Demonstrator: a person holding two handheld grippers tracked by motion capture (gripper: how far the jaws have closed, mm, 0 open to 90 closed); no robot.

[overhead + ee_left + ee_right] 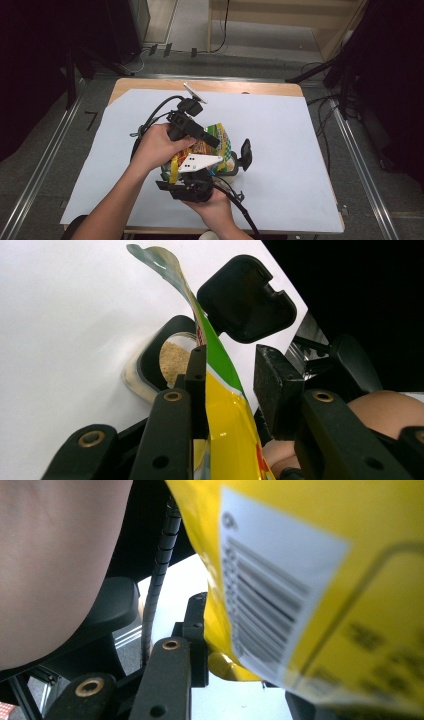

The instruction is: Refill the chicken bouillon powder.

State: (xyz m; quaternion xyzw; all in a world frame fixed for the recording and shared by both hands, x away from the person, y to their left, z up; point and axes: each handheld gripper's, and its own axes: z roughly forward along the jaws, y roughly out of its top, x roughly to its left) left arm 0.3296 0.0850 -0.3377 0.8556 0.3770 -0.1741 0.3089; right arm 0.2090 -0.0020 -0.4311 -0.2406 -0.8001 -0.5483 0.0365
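Yellow foil of the snack bag sits mid-sheet on the white paper, held up between both grippers. Left of the bag, the left gripper has its narrowly parted jaws pinched on the bag's upper edge. Just beyond the bag lies an open-lidded container holding tan powder. At the bag's near side, the right gripper clamps its lower part.

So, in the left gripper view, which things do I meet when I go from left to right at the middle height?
White paper → open container of tan powder → yellow-green packet → a hand.
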